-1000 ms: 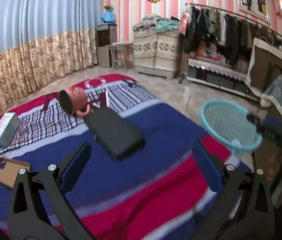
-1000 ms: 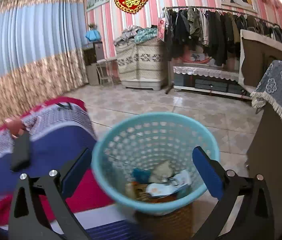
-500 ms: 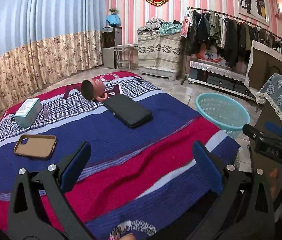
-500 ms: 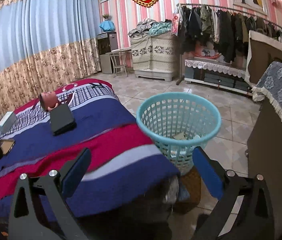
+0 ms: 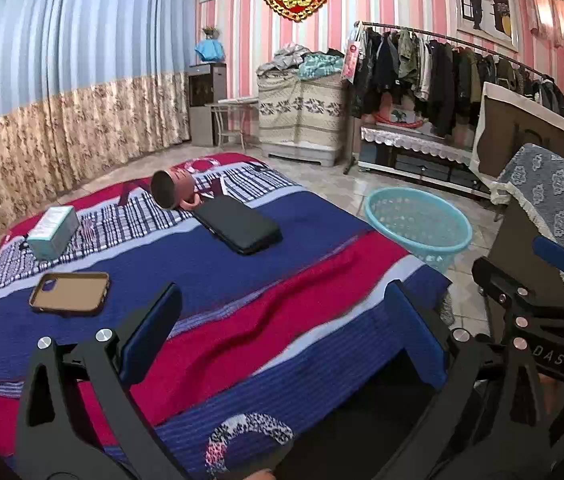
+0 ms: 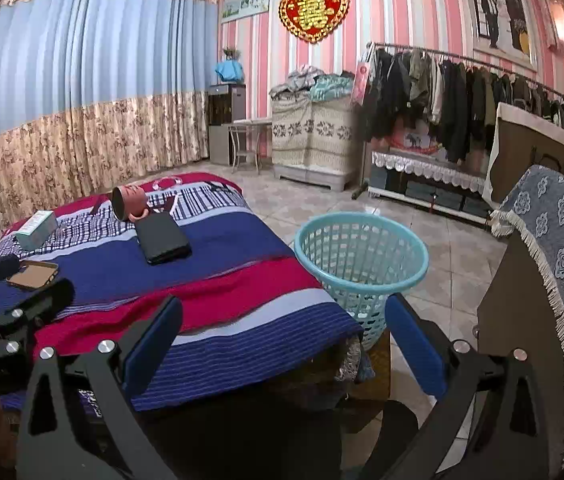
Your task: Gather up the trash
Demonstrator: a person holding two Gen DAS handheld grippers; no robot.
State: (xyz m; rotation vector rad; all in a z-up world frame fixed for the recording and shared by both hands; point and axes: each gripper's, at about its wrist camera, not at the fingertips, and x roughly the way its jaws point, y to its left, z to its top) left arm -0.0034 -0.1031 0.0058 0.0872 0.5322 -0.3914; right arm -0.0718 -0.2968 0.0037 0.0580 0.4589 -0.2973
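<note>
A light blue plastic basket (image 5: pixel 417 226) stands on the floor at the right edge of the blanket-covered table (image 5: pixel 210 300); it also shows in the right wrist view (image 6: pixel 361 264). My left gripper (image 5: pixel 282 336) is open and empty, held above the table's near edge. My right gripper (image 6: pixel 282 344) is open and empty, held back from the basket over the table's near right corner. It also shows at the right in the left wrist view (image 5: pixel 521 296). The basket's contents are hidden by its wall.
On the table lie a pink mug on its side (image 5: pixel 174 190), a black case (image 5: pixel 242 228), a teal box (image 5: pixel 54 232) and a brown phone case (image 5: pixel 70 292). A cloth-covered cabinet (image 6: pixel 553 280) stands at right. A clothes rack (image 6: pixel 461 88) lines the back wall.
Both grippers have pulled back and up, away from the table and the basket. The basket, close under my right gripper a second ago, now stands farther off.
</note>
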